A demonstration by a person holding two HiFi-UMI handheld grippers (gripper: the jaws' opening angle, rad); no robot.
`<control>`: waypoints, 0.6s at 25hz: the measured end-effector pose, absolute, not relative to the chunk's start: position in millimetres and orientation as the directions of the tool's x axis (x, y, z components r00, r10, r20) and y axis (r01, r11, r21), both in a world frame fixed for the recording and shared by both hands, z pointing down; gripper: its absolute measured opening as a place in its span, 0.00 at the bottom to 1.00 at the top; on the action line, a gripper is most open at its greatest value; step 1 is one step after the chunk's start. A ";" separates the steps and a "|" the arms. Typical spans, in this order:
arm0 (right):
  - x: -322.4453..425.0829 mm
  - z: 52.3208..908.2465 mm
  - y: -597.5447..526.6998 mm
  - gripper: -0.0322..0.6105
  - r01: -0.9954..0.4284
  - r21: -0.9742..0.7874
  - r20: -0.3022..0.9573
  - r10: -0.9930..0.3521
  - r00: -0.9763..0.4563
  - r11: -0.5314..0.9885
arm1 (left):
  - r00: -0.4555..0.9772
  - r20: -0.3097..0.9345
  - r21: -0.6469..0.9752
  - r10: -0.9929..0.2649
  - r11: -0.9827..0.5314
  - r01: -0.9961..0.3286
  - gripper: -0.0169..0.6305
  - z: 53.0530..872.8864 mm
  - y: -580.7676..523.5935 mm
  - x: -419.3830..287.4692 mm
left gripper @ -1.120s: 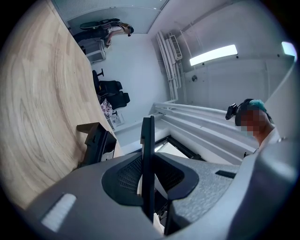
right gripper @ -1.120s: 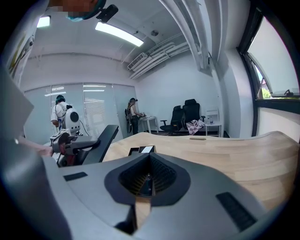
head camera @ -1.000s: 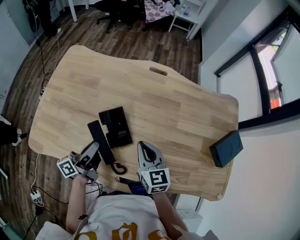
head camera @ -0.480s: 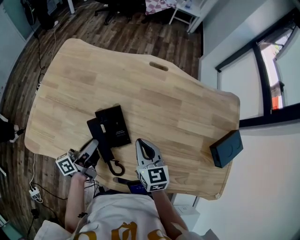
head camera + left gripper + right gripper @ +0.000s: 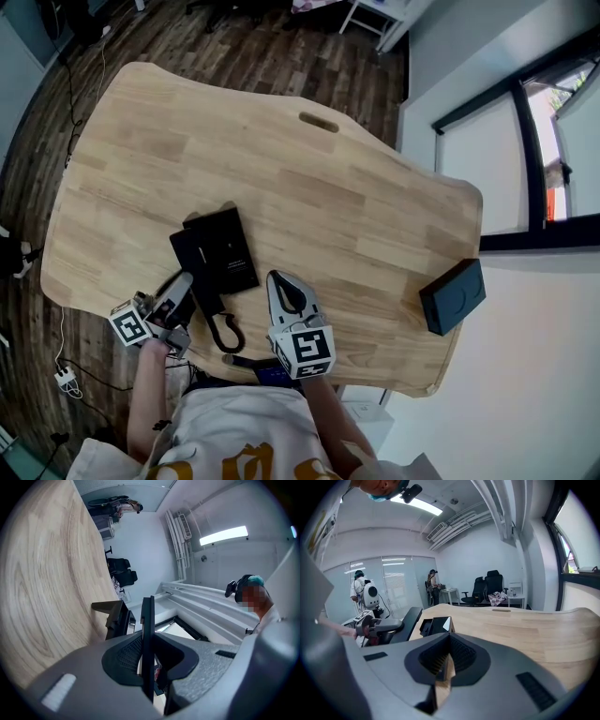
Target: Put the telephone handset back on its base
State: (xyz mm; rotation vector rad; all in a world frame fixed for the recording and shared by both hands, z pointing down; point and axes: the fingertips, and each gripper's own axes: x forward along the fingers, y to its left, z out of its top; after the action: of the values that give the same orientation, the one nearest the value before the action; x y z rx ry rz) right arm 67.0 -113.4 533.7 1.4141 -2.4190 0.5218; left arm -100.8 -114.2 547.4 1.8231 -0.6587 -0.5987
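Clamping the telephone handset [image 5: 148,620] in my left gripper [image 5: 181,291], I am pressing both pads against its flat sides. In the left gripper view it is showing edge-on as a thin black blade between the jaws. In the head view the handset is running from my left gripper toward the far side of the wooden table [image 5: 309,197], along the left edge of the telephone base [image 5: 228,251]. It is overlapping that edge from this angle, and I cannot tell whether it is touching the base. Its curly cord [image 5: 226,332] is looping on the table near the front edge, between my two grippers.

I am holding my right gripper [image 5: 280,284] with its jaws drawn together. Only a thin slit is showing in the right gripper view, with nothing in it. This gripper is sitting just right of the base, pointing away from me, apart from both handset and base.

A black box [image 5: 453,296] is lying well apart, by the table's right edge
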 end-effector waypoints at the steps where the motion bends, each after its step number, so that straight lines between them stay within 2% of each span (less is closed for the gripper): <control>1: 66.7 534.8 -114.8 0.06 -0.877 -0.162 0.424 -0.770 -0.476 0.453 | 0.722 -0.092 0.945 -0.686 -0.289 -0.155 0.14 548.7 -115.6 -100.6; 15: 68.0 557.1 -126.2 0.06 -0.875 -0.179 0.468 -0.743 -0.478 0.450 | 0.722 -0.088 0.950 -0.687 -0.277 -0.148 0.14 567.2 -130.0 -94.6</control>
State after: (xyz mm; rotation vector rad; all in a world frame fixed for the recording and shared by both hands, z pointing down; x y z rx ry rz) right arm 68.0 -126.2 557.1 1.3801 -2.3836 0.5748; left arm -94.6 -130.0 567.2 1.8063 -0.6555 -0.5999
